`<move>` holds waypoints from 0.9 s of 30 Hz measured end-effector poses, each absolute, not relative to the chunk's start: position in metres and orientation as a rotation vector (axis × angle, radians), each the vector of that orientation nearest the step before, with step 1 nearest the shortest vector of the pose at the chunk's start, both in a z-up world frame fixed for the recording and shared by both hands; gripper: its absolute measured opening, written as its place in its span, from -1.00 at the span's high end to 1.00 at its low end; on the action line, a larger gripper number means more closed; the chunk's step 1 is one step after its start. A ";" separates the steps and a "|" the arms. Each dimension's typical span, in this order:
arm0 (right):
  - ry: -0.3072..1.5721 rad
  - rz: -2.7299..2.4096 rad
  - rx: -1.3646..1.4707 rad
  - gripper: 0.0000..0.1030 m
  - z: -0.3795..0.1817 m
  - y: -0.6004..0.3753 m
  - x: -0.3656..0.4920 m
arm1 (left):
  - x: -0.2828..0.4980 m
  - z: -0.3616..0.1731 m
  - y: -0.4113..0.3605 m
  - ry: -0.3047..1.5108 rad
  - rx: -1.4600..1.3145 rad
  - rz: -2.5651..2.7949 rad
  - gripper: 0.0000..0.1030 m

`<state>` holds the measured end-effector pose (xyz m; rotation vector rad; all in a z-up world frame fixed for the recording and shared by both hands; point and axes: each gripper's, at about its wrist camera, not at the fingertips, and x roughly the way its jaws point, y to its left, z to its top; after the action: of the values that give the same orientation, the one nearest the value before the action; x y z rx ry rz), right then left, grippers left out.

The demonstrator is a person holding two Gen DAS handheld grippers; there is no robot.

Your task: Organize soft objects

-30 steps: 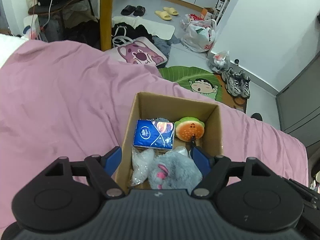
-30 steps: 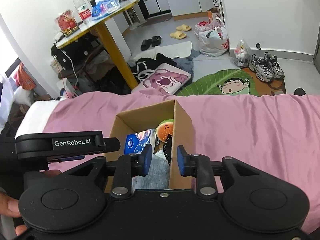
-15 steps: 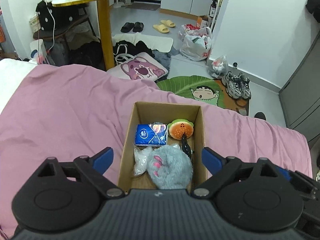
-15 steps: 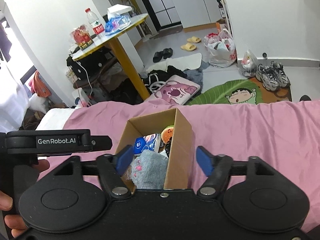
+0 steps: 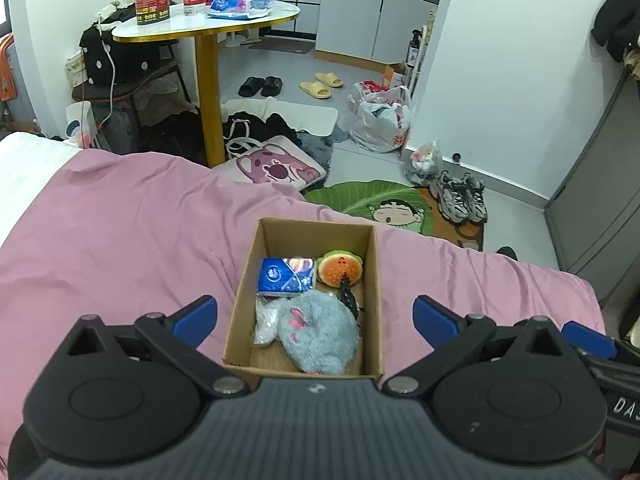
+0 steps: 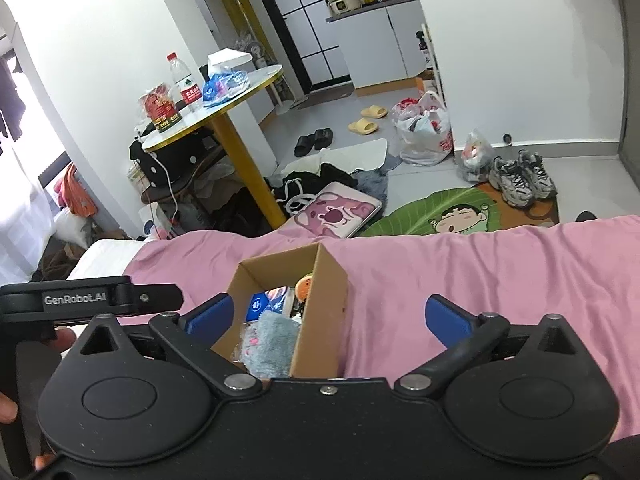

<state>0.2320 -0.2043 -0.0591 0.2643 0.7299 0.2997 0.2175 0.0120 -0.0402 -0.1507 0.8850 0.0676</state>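
An open cardboard box [image 5: 244, 280] stands on the pink bedsheet [image 5: 120, 248]. Inside lie a grey plush paw [image 5: 320, 332], a blue tissue pack [image 5: 286, 276], an orange burger plush [image 5: 340, 268] and a clear bag [image 5: 266, 320]. My left gripper [image 5: 316, 316] is open and empty, held above the box's near end. My right gripper [image 6: 326, 314] is open and empty above the same box [image 6: 324, 320], where the grey plush [image 6: 272, 344] and tissue pack [image 6: 264, 304] show. The left gripper's body [image 6: 88, 300] shows at the left of the right wrist view.
Beyond the bed's far edge the floor holds a pink bear cushion [image 5: 276, 168], a green cartoon mat [image 5: 380, 204], sneakers [image 5: 460, 196], bags and slippers. A round table [image 5: 208, 24] on a yellow leg stands at the back left.
Both grippers opened wide and pulled up and back from the box. The right gripper let go of the box's wall. The grey plush now rests in the box.
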 end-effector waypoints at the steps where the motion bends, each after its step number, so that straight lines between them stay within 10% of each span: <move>1: 0.727 0.300 0.264 -1.00 -0.058 -0.206 0.230 | 0.214 -0.038 0.012 0.877 -0.153 0.064 -1.00; 27: 0.673 0.263 0.249 -1.00 -0.031 -0.241 0.169 | 0.136 -0.002 0.006 0.750 -0.106 0.005 -1.00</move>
<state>0.1686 -0.2407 -0.0305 0.2488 0.6733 0.2634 0.1363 0.0065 -0.0020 -0.1064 0.7499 0.0047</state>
